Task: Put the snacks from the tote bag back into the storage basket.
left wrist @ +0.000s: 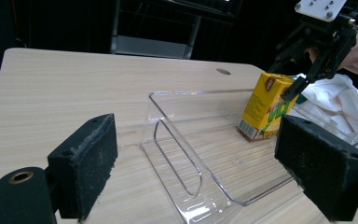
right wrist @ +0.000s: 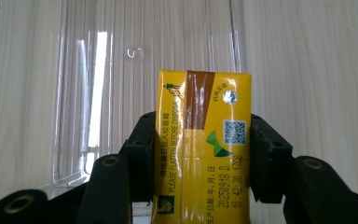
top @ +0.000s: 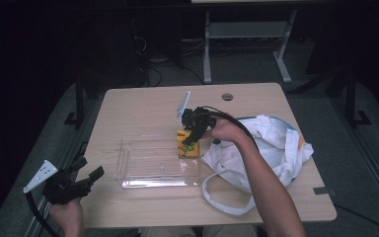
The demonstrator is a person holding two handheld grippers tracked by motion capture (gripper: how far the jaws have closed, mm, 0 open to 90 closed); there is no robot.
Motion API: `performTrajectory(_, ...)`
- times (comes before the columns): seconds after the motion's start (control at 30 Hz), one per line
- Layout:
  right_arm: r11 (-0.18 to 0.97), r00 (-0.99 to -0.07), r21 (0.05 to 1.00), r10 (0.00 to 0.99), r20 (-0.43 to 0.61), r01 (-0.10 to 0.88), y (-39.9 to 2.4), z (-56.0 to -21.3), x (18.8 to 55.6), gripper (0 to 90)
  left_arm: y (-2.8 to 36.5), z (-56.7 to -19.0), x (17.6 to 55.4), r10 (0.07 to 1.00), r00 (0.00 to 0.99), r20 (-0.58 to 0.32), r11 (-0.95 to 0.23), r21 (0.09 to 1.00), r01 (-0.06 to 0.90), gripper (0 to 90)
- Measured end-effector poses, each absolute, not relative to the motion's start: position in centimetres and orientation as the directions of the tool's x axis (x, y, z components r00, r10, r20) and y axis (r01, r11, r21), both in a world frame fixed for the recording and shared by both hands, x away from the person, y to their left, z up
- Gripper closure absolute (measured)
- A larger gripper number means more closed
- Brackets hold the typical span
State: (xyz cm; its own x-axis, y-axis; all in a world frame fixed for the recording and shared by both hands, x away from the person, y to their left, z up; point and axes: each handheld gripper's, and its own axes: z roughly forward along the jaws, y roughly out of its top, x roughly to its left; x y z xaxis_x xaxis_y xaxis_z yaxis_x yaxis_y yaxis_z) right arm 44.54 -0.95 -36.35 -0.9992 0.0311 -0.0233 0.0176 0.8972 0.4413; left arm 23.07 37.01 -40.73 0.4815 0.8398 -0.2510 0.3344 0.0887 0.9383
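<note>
Black pads of my right tool (right wrist: 200, 156) clamp the juice carton (right wrist: 203, 140), its base cut off; my left tool (left wrist: 205, 163) gapes, holding nothing.

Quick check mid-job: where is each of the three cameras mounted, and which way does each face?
High view: above the person's side, facing forward and down on the table; both forearms, left gripper.
Left gripper view: rides the open left gripper, facing across the clear tray; own black pads.
Right gripper view: rides the right gripper, facing down its jaws.
Shared: all show the yellow juice carton the right gripper clamps.
</note>
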Motion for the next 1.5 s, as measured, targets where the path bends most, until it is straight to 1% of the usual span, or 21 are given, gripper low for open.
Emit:
performTrajectory(0.3,0.887,-0.999,0.461,0.041,0.01,0.041,-1.2,-36.4,44.5,48.0,37.0,-40.8,23.1,0.835,0.484,-0.26,0.099,0.938,0.333,12.4)
performTrajectory(0.83,0.871,-0.997,0.485,0.069,0.033,0.076,-2.0,-36.3,44.6,43.9,37.0,-40.8,23.2,0.835,0.486,-0.256,0.092,0.937,0.336,12.5)
performTrajectory(1.03,0.859,-0.997,0.505,0.079,0.026,0.081,-2.5,-35.9,44.7,42.3,36.9,-40.8,23.2,0.836,0.488,-0.253,0.089,0.938,0.335,12.4)
performTrajectory(1.5,0.837,-0.995,0.538,0.1,0.022,0.096,-3.6,-34.8,44.4,41.9,36.8,-40.7,23.2,0.836,0.487,-0.252,0.087,0.937,0.338,12.4)
